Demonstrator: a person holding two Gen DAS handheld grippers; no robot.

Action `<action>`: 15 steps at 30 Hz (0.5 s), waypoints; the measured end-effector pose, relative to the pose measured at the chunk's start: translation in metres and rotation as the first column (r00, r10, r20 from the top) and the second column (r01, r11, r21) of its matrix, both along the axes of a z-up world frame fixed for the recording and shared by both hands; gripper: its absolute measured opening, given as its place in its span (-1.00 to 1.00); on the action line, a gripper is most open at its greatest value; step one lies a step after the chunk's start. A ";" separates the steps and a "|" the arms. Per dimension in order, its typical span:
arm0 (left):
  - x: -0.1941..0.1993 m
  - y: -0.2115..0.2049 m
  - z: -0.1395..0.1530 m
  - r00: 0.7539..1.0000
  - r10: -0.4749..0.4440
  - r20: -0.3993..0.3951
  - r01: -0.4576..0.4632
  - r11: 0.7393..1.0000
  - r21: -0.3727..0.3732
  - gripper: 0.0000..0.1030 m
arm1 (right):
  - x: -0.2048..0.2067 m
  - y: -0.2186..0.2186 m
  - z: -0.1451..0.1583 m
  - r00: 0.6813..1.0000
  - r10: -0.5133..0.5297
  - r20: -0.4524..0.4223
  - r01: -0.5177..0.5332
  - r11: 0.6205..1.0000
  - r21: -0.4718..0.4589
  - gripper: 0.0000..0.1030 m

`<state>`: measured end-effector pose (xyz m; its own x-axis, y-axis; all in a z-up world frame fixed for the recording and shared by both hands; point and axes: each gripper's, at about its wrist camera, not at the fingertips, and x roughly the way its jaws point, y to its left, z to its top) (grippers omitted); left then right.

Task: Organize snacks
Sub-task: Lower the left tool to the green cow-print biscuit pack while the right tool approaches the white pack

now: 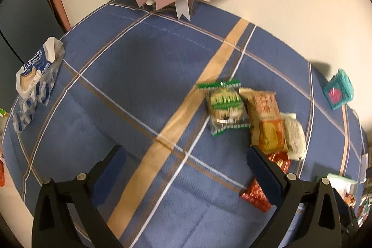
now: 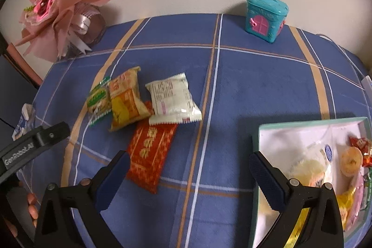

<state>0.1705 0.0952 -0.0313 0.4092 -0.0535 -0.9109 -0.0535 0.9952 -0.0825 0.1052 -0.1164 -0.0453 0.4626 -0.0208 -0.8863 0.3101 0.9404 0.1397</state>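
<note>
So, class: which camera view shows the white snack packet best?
The right wrist view: the white snack packet lies whole and fairly sharp, its printed side up. In the left wrist view it is blurred, near the edge, beside the yellow packet.

Both cameras sit just behind their own spread fingers, looking steeply down and forward across the blue plaid tablecloth (image 1: 144,85) toward the wall. The left wrist view hangs close above the cloth's middle; the right wrist view sits farther right, over the snack tray (image 2: 255,136). Both catch the snack pile (image 1: 251,117), the pink bouquet (image 2: 58,8) and the teal toy house (image 2: 266,18).
</note>
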 end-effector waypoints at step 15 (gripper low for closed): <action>0.043 -0.016 -0.012 0.999 -0.046 0.027 0.047 0.998 -0.044 0.99 | 0.044 -0.017 -0.010 0.997 -0.021 0.069 0.019 0.999 0.030 1.00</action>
